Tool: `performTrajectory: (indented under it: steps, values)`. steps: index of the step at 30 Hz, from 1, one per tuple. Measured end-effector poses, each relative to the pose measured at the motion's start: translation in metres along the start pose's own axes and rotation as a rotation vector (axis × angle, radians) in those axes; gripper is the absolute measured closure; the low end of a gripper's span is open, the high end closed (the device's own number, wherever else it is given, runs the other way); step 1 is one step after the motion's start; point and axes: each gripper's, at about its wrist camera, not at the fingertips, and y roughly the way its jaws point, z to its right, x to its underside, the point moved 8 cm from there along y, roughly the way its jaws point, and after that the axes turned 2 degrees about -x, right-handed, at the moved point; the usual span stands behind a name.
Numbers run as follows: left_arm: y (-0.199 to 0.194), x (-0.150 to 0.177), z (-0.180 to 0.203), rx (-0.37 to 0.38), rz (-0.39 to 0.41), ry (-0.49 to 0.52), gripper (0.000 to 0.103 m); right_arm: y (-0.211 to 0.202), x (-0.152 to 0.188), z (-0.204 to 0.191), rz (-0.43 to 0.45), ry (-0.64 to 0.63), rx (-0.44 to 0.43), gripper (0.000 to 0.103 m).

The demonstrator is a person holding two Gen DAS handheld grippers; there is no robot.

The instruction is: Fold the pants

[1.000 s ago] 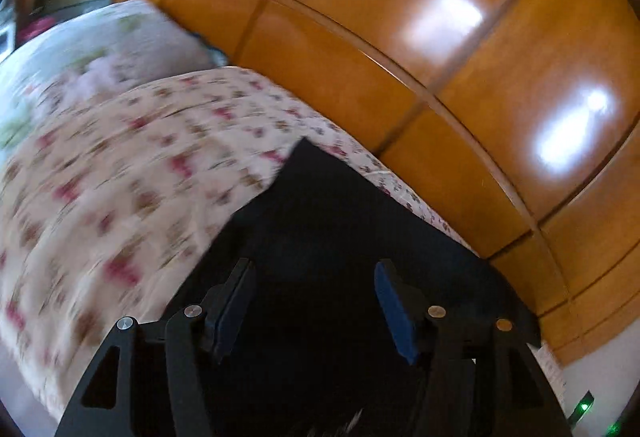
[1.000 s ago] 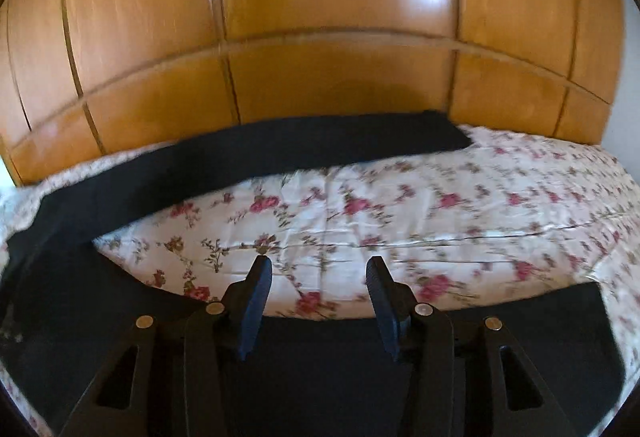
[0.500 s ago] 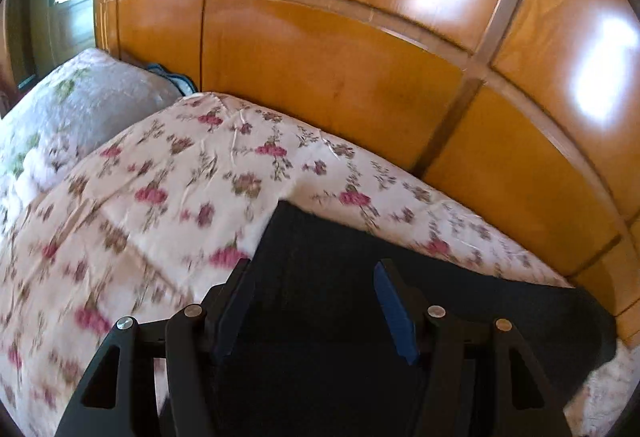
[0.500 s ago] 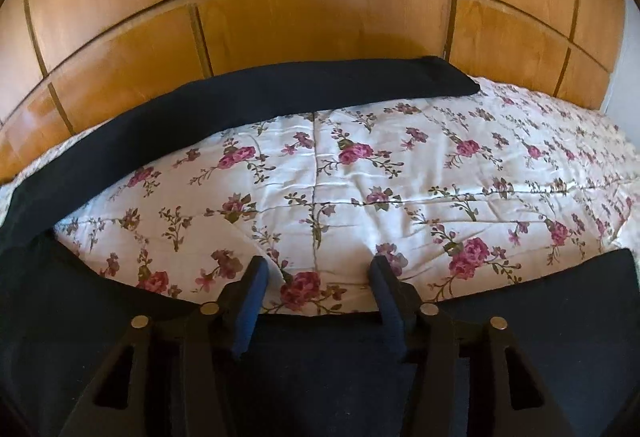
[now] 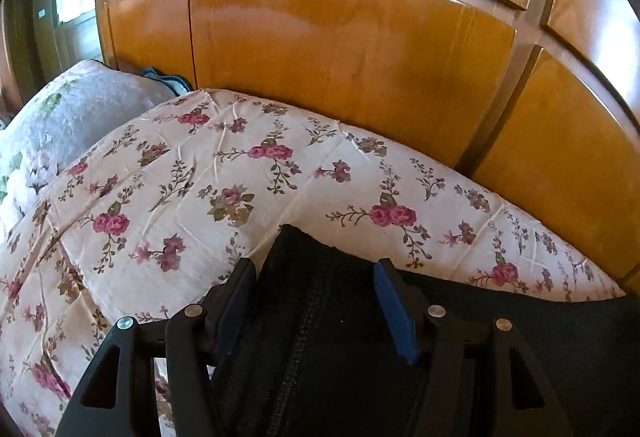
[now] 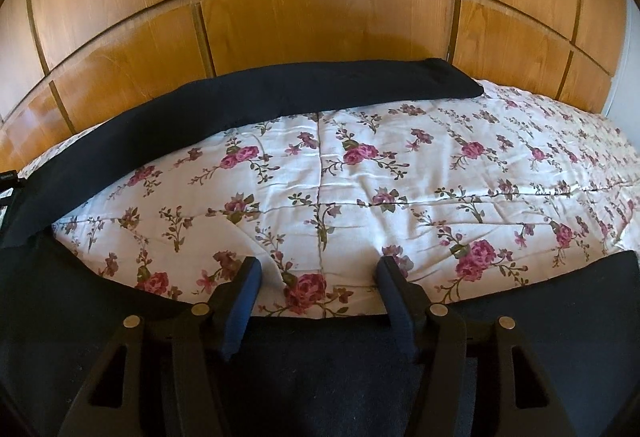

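Lying on a floral bedspread (image 6: 400,173) hard against wooden panelling (image 6: 320,21), one pair of black pants (image 6: 248,97) spreads two legs apart. The right gripper (image 6: 316,269), jaws just widening, hovers over the near leg's edge; the left gripper (image 5: 314,273), agape, straddles the waist corner, gripping nothing.

The pants (image 6: 248,105) are lying on the bed (image 6: 420,173), one leg running along its far edge against the wardrobe (image 6: 320,21) behind. A pillow (image 5: 72,117) is lying at the bed's left end.
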Motion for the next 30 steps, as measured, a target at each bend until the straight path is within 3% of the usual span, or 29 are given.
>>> performTrajectory:
  steps: [4,9,12,19,30]
  values:
    - [0.0,0.0,0.0,0.019,0.004,-0.004,0.046,0.0,0.0,0.0,0.001,0.001,0.002,0.042]
    - [-0.004,0.004,0.009,0.05,0.022,0.041,0.078,-0.001,0.0,0.0,0.002,-0.001,0.004,0.042]
    - [-0.007,0.004,0.014,0.049,0.041,0.065,0.085,-0.001,0.001,-0.001,0.003,-0.004,0.006,0.041]
    - [-0.04,0.003,0.02,-0.008,0.151,0.115,0.09,-0.001,0.0,0.0,0.006,-0.004,0.005,0.041]
    - [-0.127,0.022,0.022,0.117,0.246,0.107,0.09,-0.001,0.001,0.0,0.006,-0.004,0.004,0.041]
